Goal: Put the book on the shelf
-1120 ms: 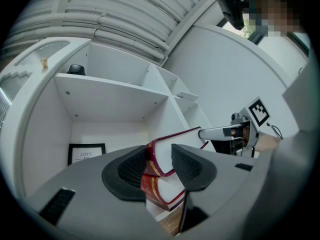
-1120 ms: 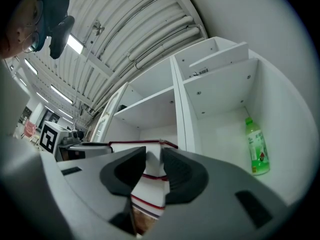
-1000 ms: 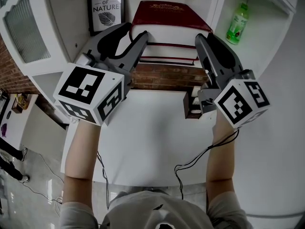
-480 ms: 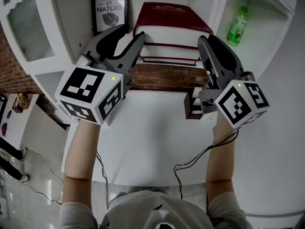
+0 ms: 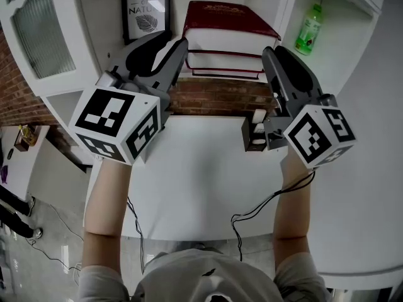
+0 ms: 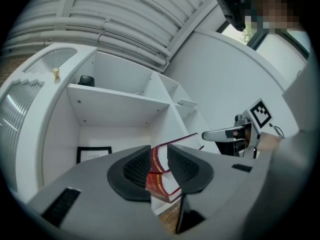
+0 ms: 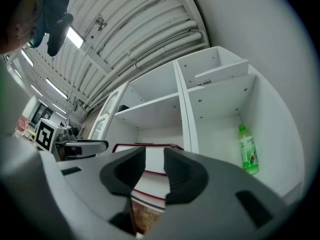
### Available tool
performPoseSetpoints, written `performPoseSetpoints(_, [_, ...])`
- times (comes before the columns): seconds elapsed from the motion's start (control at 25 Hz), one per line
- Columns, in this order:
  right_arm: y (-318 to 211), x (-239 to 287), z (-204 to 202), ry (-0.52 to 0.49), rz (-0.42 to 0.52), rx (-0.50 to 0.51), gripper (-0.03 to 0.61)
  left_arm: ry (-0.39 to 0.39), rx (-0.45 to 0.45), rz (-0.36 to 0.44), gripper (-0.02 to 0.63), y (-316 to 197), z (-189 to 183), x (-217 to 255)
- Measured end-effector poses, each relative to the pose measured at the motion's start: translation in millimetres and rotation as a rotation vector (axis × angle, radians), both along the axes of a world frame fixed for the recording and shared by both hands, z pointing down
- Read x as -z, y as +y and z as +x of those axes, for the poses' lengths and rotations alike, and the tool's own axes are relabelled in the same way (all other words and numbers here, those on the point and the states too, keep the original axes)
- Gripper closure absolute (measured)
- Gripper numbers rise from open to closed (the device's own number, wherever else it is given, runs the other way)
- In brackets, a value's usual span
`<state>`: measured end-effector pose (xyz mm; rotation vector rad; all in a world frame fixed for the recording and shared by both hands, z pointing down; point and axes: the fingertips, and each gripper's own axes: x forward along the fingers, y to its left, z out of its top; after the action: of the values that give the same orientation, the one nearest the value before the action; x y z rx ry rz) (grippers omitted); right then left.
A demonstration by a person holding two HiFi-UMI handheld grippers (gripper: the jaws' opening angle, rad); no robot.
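A stack of dark red books (image 5: pixel 227 14) lies flat in the white shelf's (image 5: pixel 286 5) middle bay; the thick top one has pale page edges. My left gripper (image 5: pixel 177 43) points up at the stack's left edge, close beside it. Its jaws are closing and nothing is between the pads. In the left gripper view the books (image 6: pixel 161 183) show beyond the gap of that gripper (image 6: pixel 159 157). My right gripper (image 5: pixel 270 53) stands open by the stack's right edge, holding nothing. The right gripper view shows the books (image 7: pixel 150 180) past that gripper (image 7: pixel 155 160).
A framed leaf print (image 5: pixel 146 11) leans left of the books. A green bottle (image 5: pixel 313 29) stands in the right bay. On the white table (image 5: pixel 195 175) below sits a small dark holder (image 5: pixel 254 134). A brick strip (image 5: pixel 214 99) runs under the shelf. A cabinet door (image 5: pixel 38 33) is at left.
The book stack now sits farther back and to the right in the bay. My left gripper's jaws have drawn closer together. The right gripper has barely moved.
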<state>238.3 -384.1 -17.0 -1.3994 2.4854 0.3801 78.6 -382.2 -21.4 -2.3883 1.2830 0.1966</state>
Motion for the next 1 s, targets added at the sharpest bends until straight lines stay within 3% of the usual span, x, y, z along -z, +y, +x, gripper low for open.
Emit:
performPoseSetpoints(0.24, [20.6,-4.7,-16.6,0.020,0.002,-0.006,0.503,-0.021,-0.026,0.010,0.566,20.1,-3.0,-2.4])
performPoseSetpoints(0.52, [41.9,-12.1,-40.1,0.057,-0.007,-0.011,0.561,-0.030,-0.061,-0.004,0.583,41.6,-12.2,-9.1])
performPoseSetpoints(1.0, [80.2,-39.6,-85.4,0.079,-0.051,0.009,0.568,-0.026,-0.132,-0.061,0.600,76.4,-33.9,-39.6])
